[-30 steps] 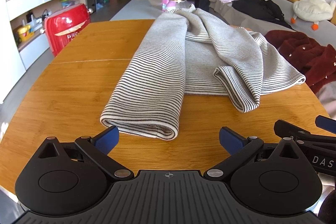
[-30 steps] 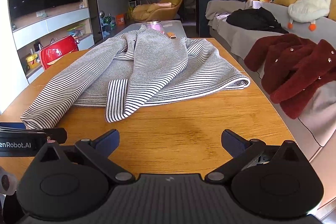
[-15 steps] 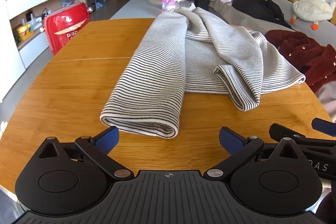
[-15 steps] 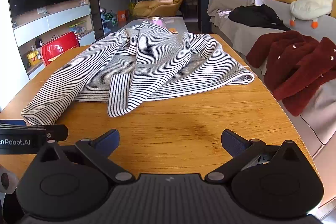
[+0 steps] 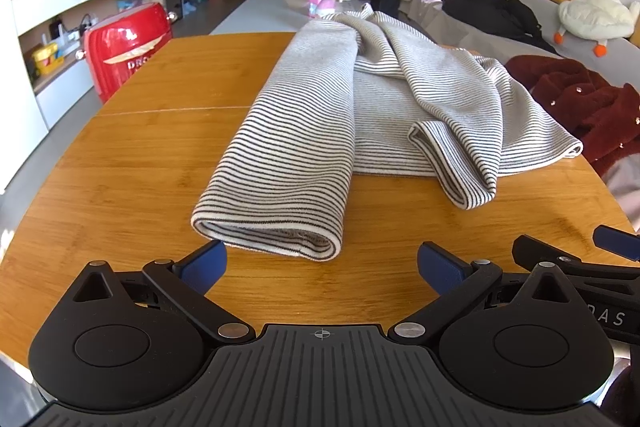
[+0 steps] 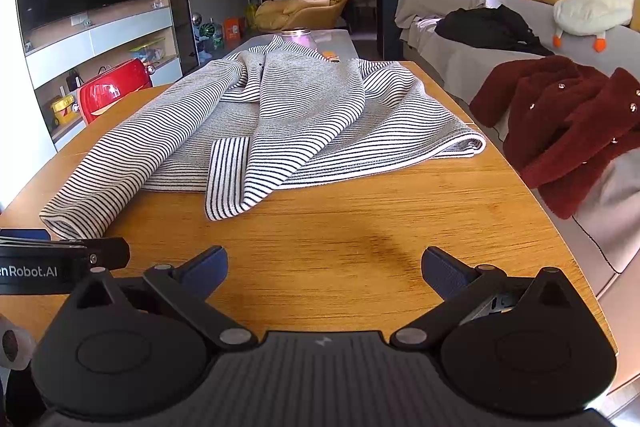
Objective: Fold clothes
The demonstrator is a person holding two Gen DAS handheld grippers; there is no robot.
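Striped top point(image 5: 360, 115) lies half-folded mid-counter point(image 5: 120, 167), sleeves laid inward toward a neat rectangle; left tongs point(image 5: 322, 261) and right tongs point(image 6: 324, 265) both released, empty, just short of its near cuffs, likely lining up next fold.

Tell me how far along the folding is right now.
Partly done: the striped top lies on the table with both sleeves crossed over its body, still rumpled. Nothing is in hand: the left hand-held gripper and right hand-held gripper are open and empty. Left: smoothing and folding the body.
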